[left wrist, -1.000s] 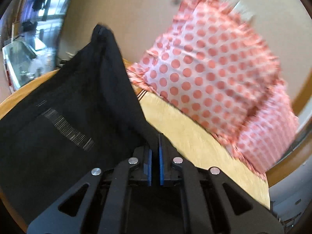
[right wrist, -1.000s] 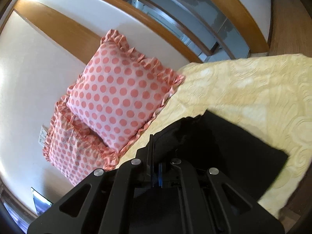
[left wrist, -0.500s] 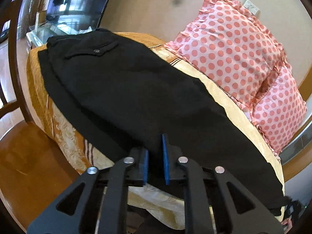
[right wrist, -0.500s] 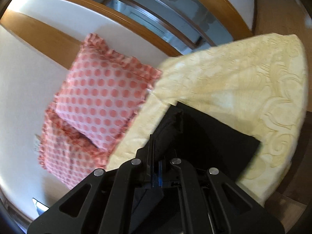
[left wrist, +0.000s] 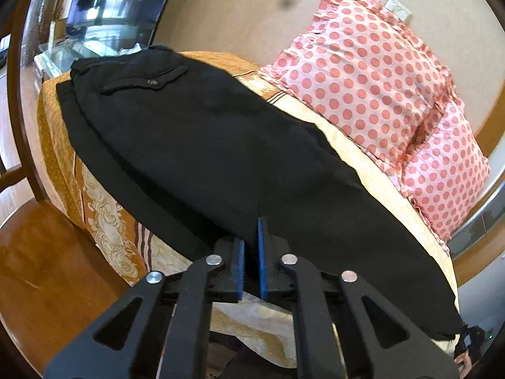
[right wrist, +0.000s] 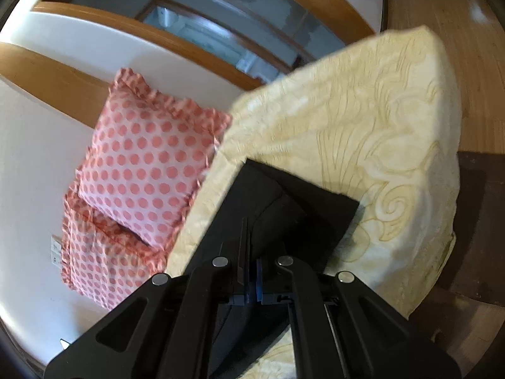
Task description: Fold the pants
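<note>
Black pants (left wrist: 221, 145) lie spread lengthwise on the yellow bed (right wrist: 363, 120) beside two dotted pillows (left wrist: 372, 88); left gripper (left wrist: 251, 246) and right gripper (right wrist: 249, 252) jaws each pinch the pants' near edge.

Both fisheye views are brightly daylit, with straight lines bowed and a dark vignette in the corners. In the left wrist view the black pants (left wrist: 221, 145) are sharp but so dark that folds barely show, and a screen (left wrist: 104, 3) at far left mirrors bright windows. The right wrist view is slightly motion-blurred, worst on the polka-dot pillows (right wrist: 148, 164) and bedspread (right wrist: 363, 120).
</note>
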